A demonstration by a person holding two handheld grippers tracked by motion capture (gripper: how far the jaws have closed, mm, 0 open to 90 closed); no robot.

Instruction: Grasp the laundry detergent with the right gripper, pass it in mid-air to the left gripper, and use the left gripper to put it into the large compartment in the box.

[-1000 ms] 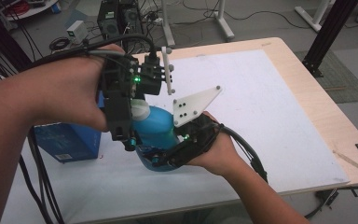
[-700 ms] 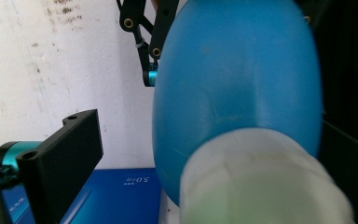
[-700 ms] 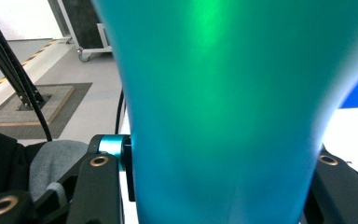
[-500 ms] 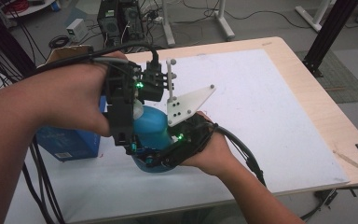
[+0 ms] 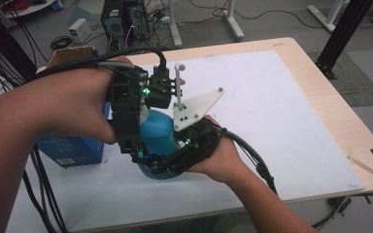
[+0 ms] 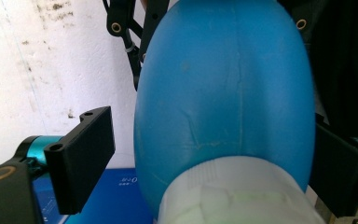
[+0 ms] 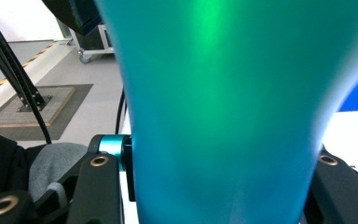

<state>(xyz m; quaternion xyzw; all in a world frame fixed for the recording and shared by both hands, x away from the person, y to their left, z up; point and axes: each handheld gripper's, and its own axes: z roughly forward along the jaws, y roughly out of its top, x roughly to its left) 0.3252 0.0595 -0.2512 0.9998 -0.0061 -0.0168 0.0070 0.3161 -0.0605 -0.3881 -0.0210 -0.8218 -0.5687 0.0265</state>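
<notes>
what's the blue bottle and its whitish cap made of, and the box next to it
Blue bottle: likely moulded plastic, smooth and semi-glossy, with a faint seam line down its body. Whitish cap: probably translucent plastic, finely ribbed. Blue box: looks like printed cardboard, with flat faces and sharp edges.

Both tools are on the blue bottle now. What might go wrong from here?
1. The left tool has just been closing round the white cap, but a gap shows beside its left jaw; if it turns now, it may slip on the cap.
2. The right tool alone clamps the bottle; a hard twist could spin it in that grip.
3. The blue box sits close beside the bottle and could get knocked.
</notes>
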